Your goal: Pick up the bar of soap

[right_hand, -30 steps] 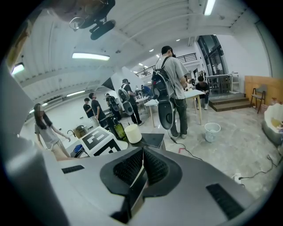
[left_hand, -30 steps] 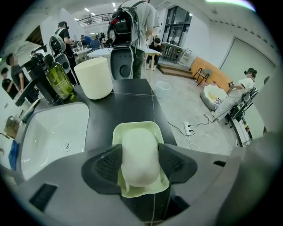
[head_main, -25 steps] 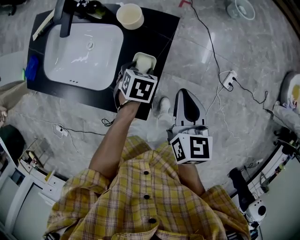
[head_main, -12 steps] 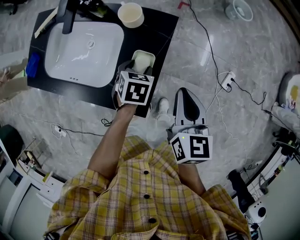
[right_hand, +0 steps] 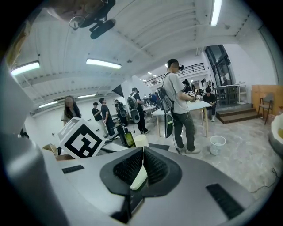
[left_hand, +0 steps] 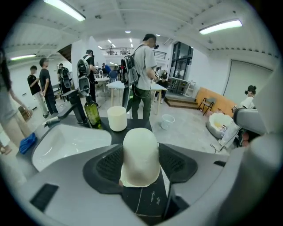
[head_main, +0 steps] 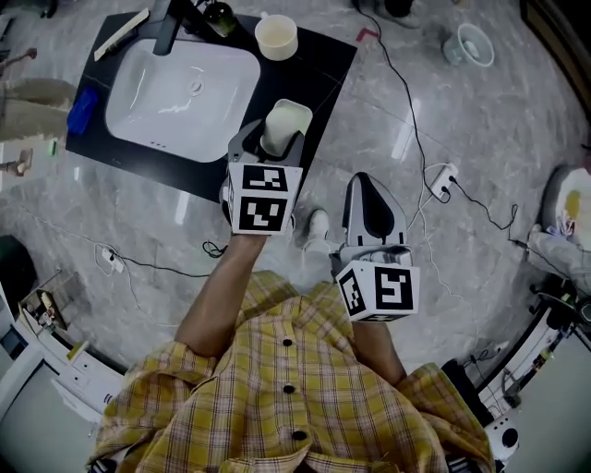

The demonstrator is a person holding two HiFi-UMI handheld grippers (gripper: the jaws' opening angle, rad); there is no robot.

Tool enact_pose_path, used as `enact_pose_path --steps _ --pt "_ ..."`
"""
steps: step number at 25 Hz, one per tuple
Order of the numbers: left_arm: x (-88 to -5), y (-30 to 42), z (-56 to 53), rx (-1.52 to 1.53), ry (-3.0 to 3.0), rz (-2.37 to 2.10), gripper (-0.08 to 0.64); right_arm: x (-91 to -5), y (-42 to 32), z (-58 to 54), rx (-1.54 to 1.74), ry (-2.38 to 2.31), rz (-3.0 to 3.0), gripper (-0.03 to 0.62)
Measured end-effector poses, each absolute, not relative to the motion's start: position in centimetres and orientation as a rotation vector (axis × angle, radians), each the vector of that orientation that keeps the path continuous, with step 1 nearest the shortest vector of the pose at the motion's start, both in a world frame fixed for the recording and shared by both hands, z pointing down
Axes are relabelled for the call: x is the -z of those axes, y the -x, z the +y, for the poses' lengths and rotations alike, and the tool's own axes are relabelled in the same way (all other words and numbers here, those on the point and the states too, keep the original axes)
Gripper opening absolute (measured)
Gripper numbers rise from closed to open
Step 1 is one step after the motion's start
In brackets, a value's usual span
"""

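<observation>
The bar of soap (head_main: 284,123) is cream and rounded, and it stands on end between the jaws of my left gripper (head_main: 272,137), which is shut on it over the right edge of the black counter (head_main: 325,65). In the left gripper view the soap (left_hand: 140,154) fills the gap between the ribbed pads (left_hand: 110,163), with my left gripper (left_hand: 140,164) clamped on its sides. My right gripper (head_main: 368,185) hangs over the floor to the right, its jaws together. In the right gripper view my right gripper (right_hand: 142,165) shows only a pale sliver in its slit.
A white sink (head_main: 180,92) sits in the counter, with a dark faucet (head_main: 169,18), a green bottle (left_hand: 92,112) and a cream cup (head_main: 275,37) behind it. A blue sponge (head_main: 81,109) lies at the left. Cables and a power strip (head_main: 443,174) cross the floor. People stand beyond.
My left gripper has tipped up with the soap held in it, so its marker cube now faces me squarely. The right gripper has stayed put.
</observation>
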State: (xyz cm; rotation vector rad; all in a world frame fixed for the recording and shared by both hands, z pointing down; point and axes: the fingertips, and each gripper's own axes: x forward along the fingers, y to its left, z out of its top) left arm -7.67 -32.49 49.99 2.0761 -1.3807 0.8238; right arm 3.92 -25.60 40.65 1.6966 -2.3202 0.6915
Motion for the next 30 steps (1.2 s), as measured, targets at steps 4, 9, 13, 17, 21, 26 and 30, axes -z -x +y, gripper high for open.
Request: enact_pose_path --steps 4,9,13,17,21,26,30 --pt "-45.2 8.0 -31.0 -0.720 -2.139 -1.473 0.255 -38.2 -3.7 -24.2 -0.615 -1.676 -2.380 0.021" --pt "-39.3 8.2 -28.7 -0.598 -2.216 -1.587 0.255 -34.7 -3.3 -22.1 -0.514 -1.661 -2.461 0.021" --pt "-35.1 8.3 -26.7 -0.497 -2.265 -1.676 0.255 -32.1 -2.9 -21.1 -0.437 -1.646 -2.521 0.021" --pt "-31.5 7.6 -23.8 -0.420 -2.332 -1.756 0.255 -29.6 -2.6 -19.8 -0.352 -1.619 -2.578 0.021" --pt "-28.8 6.6 -21.4 -0.353 -2.409 -1.808 0.255 -27.3 -2.6 -18.7 -0.281 -1.607 -2.630 0.021" --pt "-25.6 5.8 -18.3 -0.241 -2.483 -1.892 0.255 -25.2 -2.8 -17.1 -0.197 -1.587 -2.677 0.021" --pt "-22.0 6.0 -16.3 -0.032 -2.519 -2.041 0.255 -23.8 -2.6 -16.0 -0.145 -1.569 -2.715 0.021"
